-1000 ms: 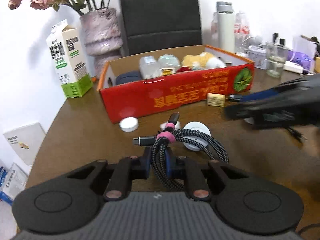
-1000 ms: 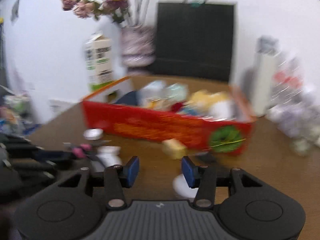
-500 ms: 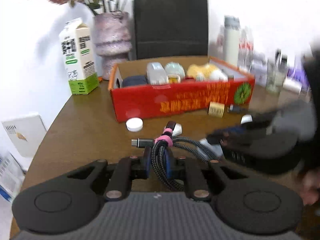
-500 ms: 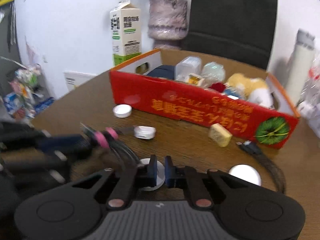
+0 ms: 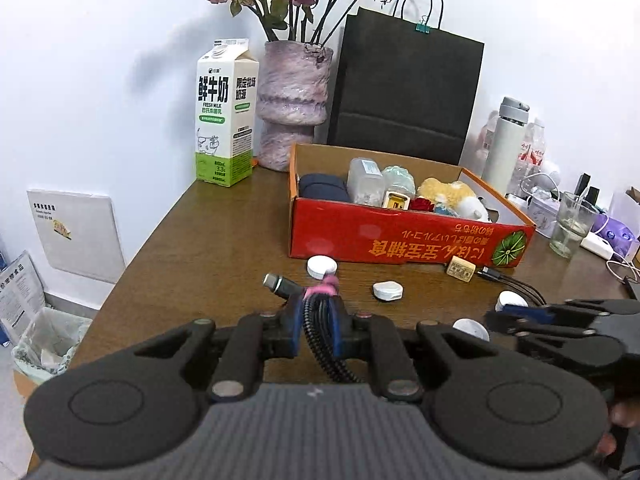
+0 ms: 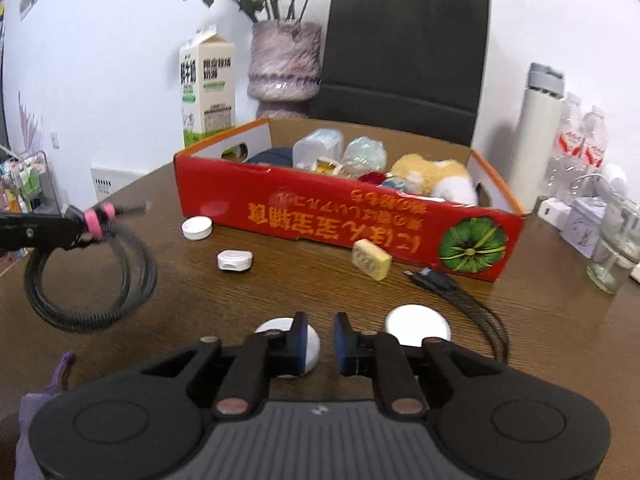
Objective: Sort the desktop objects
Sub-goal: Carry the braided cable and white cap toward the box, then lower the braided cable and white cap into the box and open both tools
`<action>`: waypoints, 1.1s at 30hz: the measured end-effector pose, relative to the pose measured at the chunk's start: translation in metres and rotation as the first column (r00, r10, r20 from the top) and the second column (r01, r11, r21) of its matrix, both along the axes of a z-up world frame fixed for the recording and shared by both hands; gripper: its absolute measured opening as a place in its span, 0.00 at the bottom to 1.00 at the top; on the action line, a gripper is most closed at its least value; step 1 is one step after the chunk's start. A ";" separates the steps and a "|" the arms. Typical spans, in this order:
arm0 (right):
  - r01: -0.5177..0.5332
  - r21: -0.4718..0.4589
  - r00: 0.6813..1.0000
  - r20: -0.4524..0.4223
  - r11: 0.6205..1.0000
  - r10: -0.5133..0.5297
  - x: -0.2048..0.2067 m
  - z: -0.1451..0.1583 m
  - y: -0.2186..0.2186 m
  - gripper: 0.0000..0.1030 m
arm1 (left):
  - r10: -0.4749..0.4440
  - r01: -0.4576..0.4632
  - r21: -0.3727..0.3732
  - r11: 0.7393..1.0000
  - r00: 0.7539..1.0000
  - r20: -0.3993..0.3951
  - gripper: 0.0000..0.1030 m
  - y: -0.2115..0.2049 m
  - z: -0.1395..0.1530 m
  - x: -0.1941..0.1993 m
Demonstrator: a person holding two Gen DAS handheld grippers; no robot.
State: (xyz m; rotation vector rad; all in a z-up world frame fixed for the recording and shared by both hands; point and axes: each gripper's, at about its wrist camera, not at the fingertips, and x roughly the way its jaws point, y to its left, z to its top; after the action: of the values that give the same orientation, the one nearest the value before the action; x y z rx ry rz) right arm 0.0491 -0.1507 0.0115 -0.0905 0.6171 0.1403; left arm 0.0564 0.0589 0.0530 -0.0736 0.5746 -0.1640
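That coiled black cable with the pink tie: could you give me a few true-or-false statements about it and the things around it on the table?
1. The left tongs are shut on the coiled black cable with the pink tie. True.
2. The cable lies inside the red cardboard box. False: it hangs above the brown wooden table, outside the box.
3. The right tongs hold a white round disc. False: nothing is between them.
4. A green-and-white milk carton stands beside the mottled purple vase. True.
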 end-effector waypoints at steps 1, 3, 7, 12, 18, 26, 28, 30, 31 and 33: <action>0.009 0.006 1.000 0.016 1.000 -0.009 -0.007 0.002 -0.006 0.22 | 0.010 -0.010 0.004 1.000 1.000 0.000 0.13 0.001 0.000 0.000; 0.001 0.033 0.999 0.049 0.999 -0.003 -0.019 0.005 -0.020 0.45 | 0.010 -0.010 0.003 1.000 1.000 0.006 0.13 0.001 0.001 -0.001; -0.050 0.032 0.997 0.065 0.998 0.047 -0.027 0.007 -0.025 0.50 | 0.021 -0.021 -0.007 1.000 1.000 0.020 0.12 0.001 0.001 0.001; -0.111 0.018 0.994 0.026 0.994 0.110 -0.015 0.000 -0.006 0.50 | 0.023 -0.023 0.007 1.000 1.000 0.005 0.13 0.000 -0.004 0.004; -0.155 0.013 0.987 -0.038 0.988 0.155 0.000 -0.013 0.014 0.35 | -0.014 0.023 0.101 0.995 0.997 -0.082 0.14 -0.015 -0.025 0.020; -0.103 0.038 0.994 -0.023 0.994 0.104 -0.005 -0.008 0.004 0.35 | -0.047 0.083 0.296 0.951 0.991 -0.127 0.33 -0.045 -0.046 0.029; -0.092 0.067 0.996 0.001 0.994 0.092 -0.007 -0.002 -0.004 0.35 | -0.068 0.101 0.299 0.949 0.990 -0.120 0.64 -0.045 -0.049 0.029; -0.092 0.088 0.996 0.016 0.992 0.091 -0.010 0.004 -0.010 0.35 | -0.102 0.136 0.252 0.958 0.984 -0.146 0.69 -0.038 -0.049 0.034; -0.095 0.097 0.995 0.022 0.991 0.093 -0.010 0.006 -0.011 0.35 | -0.103 0.137 0.199 0.970 0.980 -0.172 0.65 -0.031 -0.050 0.039; -0.099 0.110 0.995 0.032 0.989 0.096 -0.012 0.009 -0.013 0.35 | -0.049 0.079 0.173 0.982 0.985 -0.168 0.15 -0.023 -0.048 0.042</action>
State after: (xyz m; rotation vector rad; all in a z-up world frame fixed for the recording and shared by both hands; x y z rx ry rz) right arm 0.0371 -0.1640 0.0202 -0.0145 0.5772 0.2675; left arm 0.0986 0.0357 0.0055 0.1073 0.7531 -0.1693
